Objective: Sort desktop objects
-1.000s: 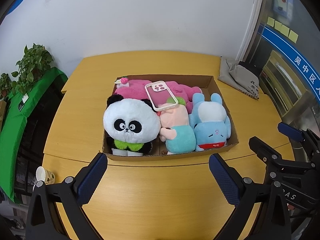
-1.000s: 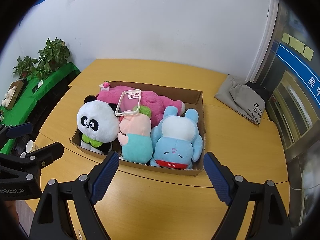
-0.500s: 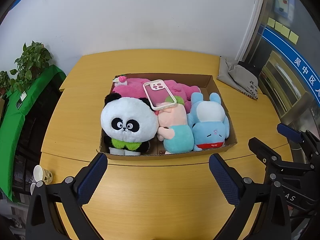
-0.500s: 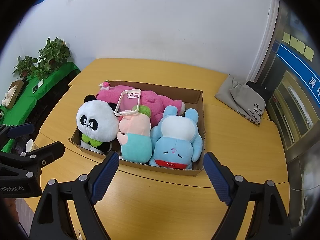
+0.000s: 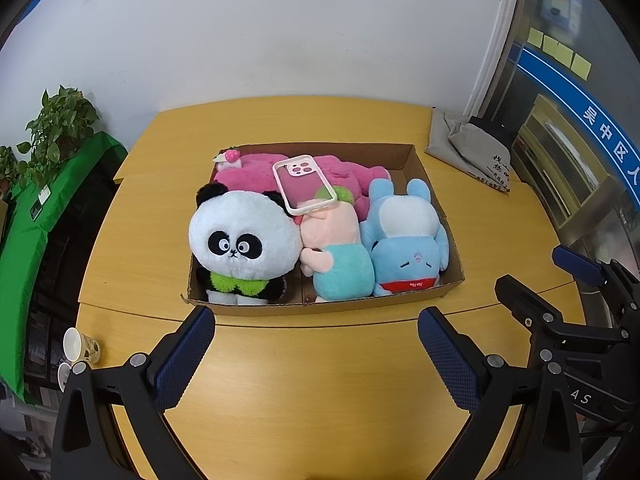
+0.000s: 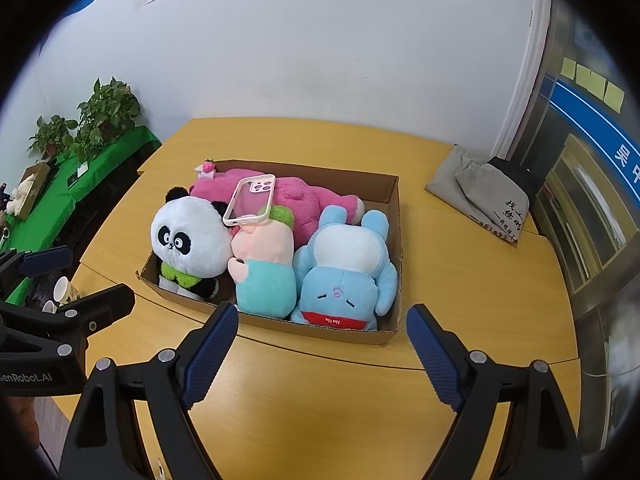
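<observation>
A shallow cardboard box (image 5: 416, 298) (image 6: 394, 196) on the yellow table holds a panda plush (image 5: 244, 242) (image 6: 188, 242), a pink-and-teal plush (image 5: 340, 256) (image 6: 266, 272), a blue plush (image 5: 404, 240) (image 6: 344, 272) and a pink plush (image 5: 344, 172) (image 6: 304, 196). A pink-rimmed phone case (image 5: 305, 184) (image 6: 250, 201) lies on top of the plushes. My left gripper (image 5: 316, 352) is open and empty in front of the box. My right gripper (image 6: 322, 348) is open and empty in front of the box, to the right of the left one.
A folded grey bag (image 5: 472, 148) (image 6: 480, 192) lies at the table's far right. Paper cups (image 5: 80, 346) (image 6: 64, 290) stand off the table's left edge. Potted plants (image 5: 56, 128) (image 6: 100, 116) sit on a green-covered bench (image 5: 28, 216) at left. A white wall stands behind.
Both grippers have drifted slightly; the box sits a little more to the left in the left wrist view. Both stay open, and nothing in the box has moved.
</observation>
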A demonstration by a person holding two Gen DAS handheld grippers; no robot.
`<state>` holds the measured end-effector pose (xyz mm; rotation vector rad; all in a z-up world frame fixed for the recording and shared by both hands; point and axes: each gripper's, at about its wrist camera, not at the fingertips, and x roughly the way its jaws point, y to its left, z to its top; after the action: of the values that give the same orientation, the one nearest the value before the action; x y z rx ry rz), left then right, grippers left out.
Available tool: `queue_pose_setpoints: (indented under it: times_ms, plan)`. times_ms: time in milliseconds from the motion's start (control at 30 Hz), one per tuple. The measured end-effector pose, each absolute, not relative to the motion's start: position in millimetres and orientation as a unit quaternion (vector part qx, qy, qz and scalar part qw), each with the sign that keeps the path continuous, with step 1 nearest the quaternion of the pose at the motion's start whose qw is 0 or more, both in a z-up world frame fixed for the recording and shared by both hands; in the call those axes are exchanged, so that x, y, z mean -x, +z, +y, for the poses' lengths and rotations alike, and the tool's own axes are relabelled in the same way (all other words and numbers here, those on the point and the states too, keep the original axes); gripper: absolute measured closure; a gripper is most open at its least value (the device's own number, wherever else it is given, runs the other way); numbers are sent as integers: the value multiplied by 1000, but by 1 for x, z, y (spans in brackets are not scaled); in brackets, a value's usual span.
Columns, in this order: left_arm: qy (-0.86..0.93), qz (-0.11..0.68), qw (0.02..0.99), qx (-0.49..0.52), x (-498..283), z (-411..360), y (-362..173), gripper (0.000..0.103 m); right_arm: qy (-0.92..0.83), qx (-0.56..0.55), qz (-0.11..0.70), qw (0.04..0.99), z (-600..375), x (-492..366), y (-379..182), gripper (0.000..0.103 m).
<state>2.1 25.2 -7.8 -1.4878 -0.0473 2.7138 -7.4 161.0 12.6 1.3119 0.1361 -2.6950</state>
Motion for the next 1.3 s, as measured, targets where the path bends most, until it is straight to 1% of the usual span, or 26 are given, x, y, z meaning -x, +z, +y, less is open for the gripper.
queue_pose_setpoints:
  times_ms: [467, 733, 867, 967, 1033, 1167, 1300]
  plan:
    - [878, -10, 26, 477, -2, 53, -9, 0, -895, -436, 36, 82, 188, 7, 6, 17]
    - [883, -22, 16, 468, -5, 41, -12, 0, -893, -436, 38, 103, 182, 13, 1, 17]
    - [892, -22, 31, 450, -8, 19, -25, 0, -893, -430, 40, 124, 181, 13, -8, 17]
    - [890, -31, 20, 455, -8, -13, -50, 0, -892, -431, 39, 132, 189, 10, -27, 17]
    - [887, -34, 3, 461, -11, -39, -70, 0, -888, -439, 35, 129, 201, 5, -52, 17]
    - [887, -33, -22, 461, -19, -82, -113, 0, -877, -466, 22, 115, 229, -8, -112, 17]
    - [883, -40, -1, 468, -24, -110, -164, 0, -865, -490, 36, 100, 251, -21, -179, 17]
